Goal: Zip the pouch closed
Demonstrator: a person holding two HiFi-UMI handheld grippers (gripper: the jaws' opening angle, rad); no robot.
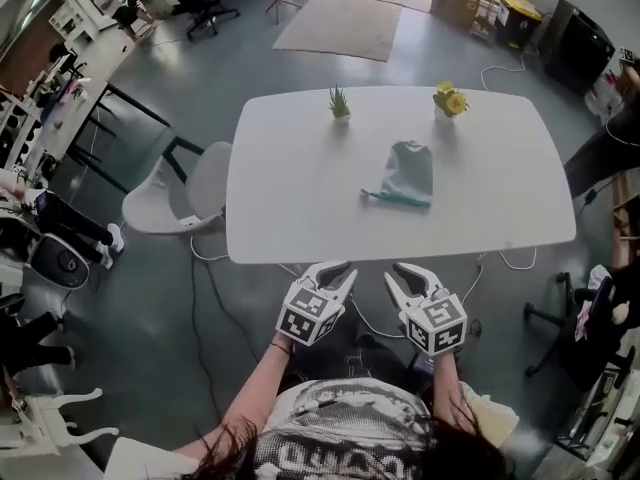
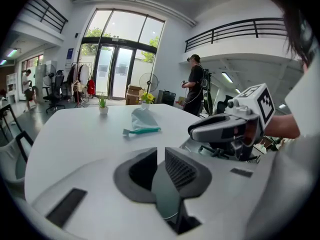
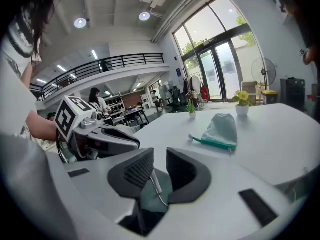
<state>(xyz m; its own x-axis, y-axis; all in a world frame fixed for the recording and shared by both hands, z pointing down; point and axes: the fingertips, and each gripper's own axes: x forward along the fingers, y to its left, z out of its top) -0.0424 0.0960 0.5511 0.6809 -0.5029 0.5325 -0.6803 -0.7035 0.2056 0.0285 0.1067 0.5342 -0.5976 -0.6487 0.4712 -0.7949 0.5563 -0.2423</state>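
— Two grippers, fingers?
— Left gripper [image 1: 338,268] and right gripper [image 1: 405,271]: each pair narrowly parted, nothing between; both off the worktop's [image 1: 300,193] near edge.
— Pouch [image 1: 410,171]?
— Flat on worktop, far-right part, teal zipper edge nearest, well apart from both.

Pouch on the table
A pale grey-green pouch [image 1: 410,171] lies flat, its teal zip edge [image 1: 398,199] toward the table's near side.

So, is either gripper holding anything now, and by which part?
Nothing is held. Left gripper and right gripper are empty; the pouch lies untouched on the table.
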